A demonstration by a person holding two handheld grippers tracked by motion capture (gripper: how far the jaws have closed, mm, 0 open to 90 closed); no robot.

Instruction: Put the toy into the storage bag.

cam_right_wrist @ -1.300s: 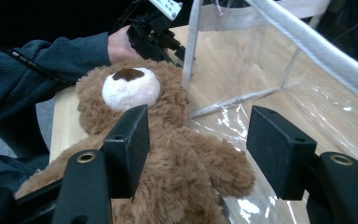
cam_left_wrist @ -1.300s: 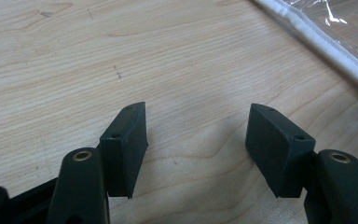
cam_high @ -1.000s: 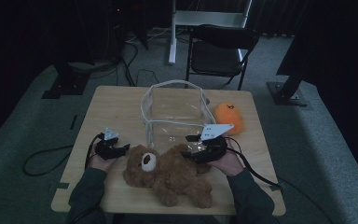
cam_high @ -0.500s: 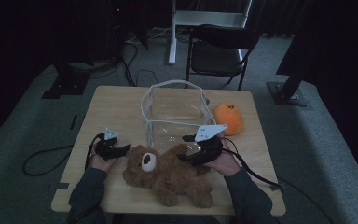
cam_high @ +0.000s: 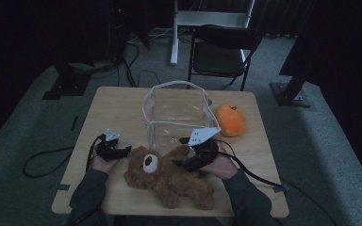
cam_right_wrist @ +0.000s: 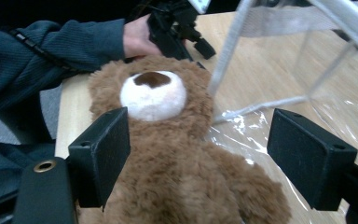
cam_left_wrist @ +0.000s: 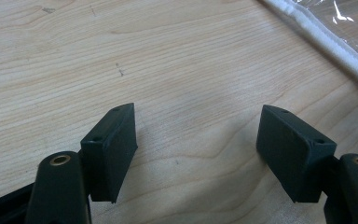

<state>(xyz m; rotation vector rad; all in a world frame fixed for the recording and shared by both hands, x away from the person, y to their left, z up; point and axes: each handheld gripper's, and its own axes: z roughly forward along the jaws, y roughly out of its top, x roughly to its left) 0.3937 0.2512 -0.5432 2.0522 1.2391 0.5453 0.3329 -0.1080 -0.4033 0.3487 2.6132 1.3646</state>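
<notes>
Item, packing barely begun: teddy bear (cam_high: 169, 176) lay unbagged on the desk (cam_high: 122, 108) between my tools, clear bag (cam_high: 176, 113) empty just beyond them; left tool (cam_left_wrist: 196, 144) spread over bare wood, right tool (cam_right_wrist: 200, 158) just opening, astride the bear, pads clear.

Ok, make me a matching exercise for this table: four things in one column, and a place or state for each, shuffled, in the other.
Things:
1. teddy bear
2. orange plush toy
3. clear bag
4. left gripper

Places or states:
A. stands open-topped at the middle of the table
B. lies on its back at the near edge, between the two hands
C. open over bare wood
D. sits to the right of the bag, near the far right corner

Pairs: 1-B, 2-D, 3-A, 4-C
</notes>
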